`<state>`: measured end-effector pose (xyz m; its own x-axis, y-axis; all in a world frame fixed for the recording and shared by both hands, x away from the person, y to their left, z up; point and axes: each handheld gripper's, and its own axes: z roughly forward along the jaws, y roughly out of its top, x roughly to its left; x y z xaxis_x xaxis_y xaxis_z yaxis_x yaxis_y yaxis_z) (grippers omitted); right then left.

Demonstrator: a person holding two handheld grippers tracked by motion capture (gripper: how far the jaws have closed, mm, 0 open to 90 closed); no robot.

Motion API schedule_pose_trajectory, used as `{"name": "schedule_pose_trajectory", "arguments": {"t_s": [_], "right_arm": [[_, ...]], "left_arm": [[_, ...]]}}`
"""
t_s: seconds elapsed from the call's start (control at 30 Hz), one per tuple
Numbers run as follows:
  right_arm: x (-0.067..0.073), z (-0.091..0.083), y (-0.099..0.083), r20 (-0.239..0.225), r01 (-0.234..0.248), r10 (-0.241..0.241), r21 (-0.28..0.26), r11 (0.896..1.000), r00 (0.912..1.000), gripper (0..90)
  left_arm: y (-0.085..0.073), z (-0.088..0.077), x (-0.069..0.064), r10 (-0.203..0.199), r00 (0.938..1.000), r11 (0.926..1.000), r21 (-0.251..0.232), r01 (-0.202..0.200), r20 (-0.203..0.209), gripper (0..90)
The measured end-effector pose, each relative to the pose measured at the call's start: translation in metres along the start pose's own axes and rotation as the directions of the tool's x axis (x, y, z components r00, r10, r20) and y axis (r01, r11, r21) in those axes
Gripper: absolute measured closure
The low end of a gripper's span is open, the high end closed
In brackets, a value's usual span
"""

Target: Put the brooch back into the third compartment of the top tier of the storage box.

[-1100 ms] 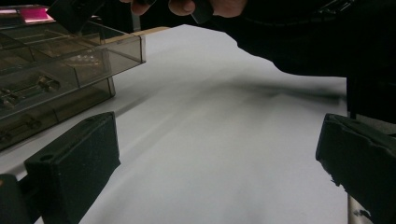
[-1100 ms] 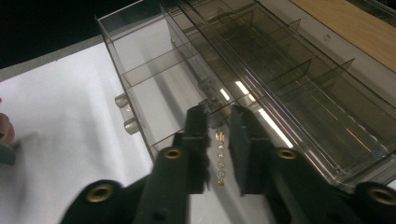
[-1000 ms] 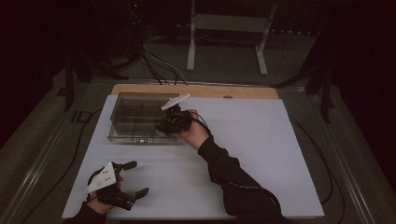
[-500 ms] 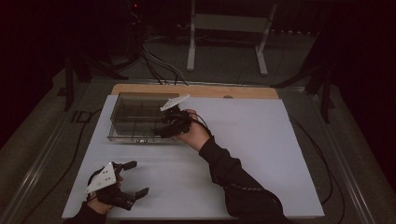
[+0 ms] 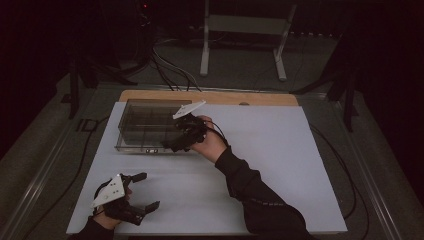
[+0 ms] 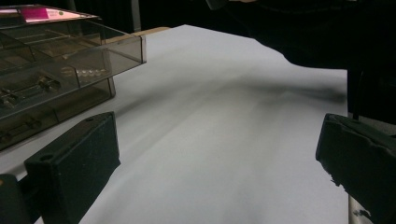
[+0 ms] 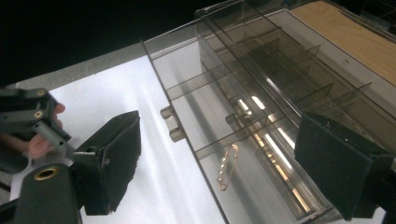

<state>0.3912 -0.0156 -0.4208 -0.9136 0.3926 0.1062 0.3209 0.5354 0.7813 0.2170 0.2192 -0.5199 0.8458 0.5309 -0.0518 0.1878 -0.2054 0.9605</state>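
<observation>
Where the lamp light falls, I see a white sheet [image 5: 260, 165] covering the counter [image 5: 215, 96], with a strip of bare wood showing along the far edge; the room beyond is dark, with cables on the floor and a white metal stand [image 5: 242, 37] at the back.

A smoky clear compartment box [image 5: 145, 131] sits on the far left part of the sheet, near the wooden strip. In the right gripper view a gold safety pin with pearl beads [image 7: 227, 167] lies in one near compartment, close to the box's front wall with its two small latches.

Right gripper [image 5: 181, 141]: held at the box's near right corner, jaws apart, nothing between them (one jaw over the sheet, the other over the box).

Left gripper [image 5: 142, 191]: near the front left corner of the sheet, well apart from the box, jaws wide apart over bare sheet.

The right half of the sheet is open. The sleeve [image 5: 255, 195] crosses the middle from the near edge.
</observation>
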Motion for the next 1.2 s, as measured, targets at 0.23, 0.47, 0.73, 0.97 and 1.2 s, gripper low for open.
{"name": "schedule_pose_trajectory", "arguments": {"t_s": [0.23, 0.47, 0.73, 0.97, 1.2], "right_arm": [[-0.002, -0.007, -0.003, -0.007, 0.015, -0.015, -0.006, 1.0, 0.9999, 2.2], [-0.003, -0.016, -0.008, -0.01, 0.017, -0.017, -0.005, 1.0, 0.9998, 0.0], [-0.008, -0.034, -0.017, 0.012, 0.008, -0.007, -0.032, 0.999, 0.9999, 0.0], [-0.013, -0.05, -0.029, 0.034, -0.001, 0.002, -0.037, 0.999, 0.9994, 0.0], [-0.016, -0.067, -0.044, 0.068, -0.009, 0.013, -0.054, 0.998, 0.9976, 0.0]], "left_arm": [[0.0, 0.0, 0.001, -0.006, 1.0, 1.0, -0.004, 0.006, -0.001, 0.6], [-0.001, 0.001, 0.0, -0.011, 0.9999, 0.9999, -0.006, 0.011, -0.002, 0.6], [-0.001, 0.0, 0.0, -0.007, 1.0, 1.0, -0.002, 0.007, -0.002, 0.6], [0.0, 0.001, 0.0, -0.008, 1.0, 1.0, -0.003, 0.008, -0.003, 0.6], [-0.001, 0.001, -0.001, -0.007, 1.0, 1.0, 0.0, 0.007, -0.005, 0.6]]}}
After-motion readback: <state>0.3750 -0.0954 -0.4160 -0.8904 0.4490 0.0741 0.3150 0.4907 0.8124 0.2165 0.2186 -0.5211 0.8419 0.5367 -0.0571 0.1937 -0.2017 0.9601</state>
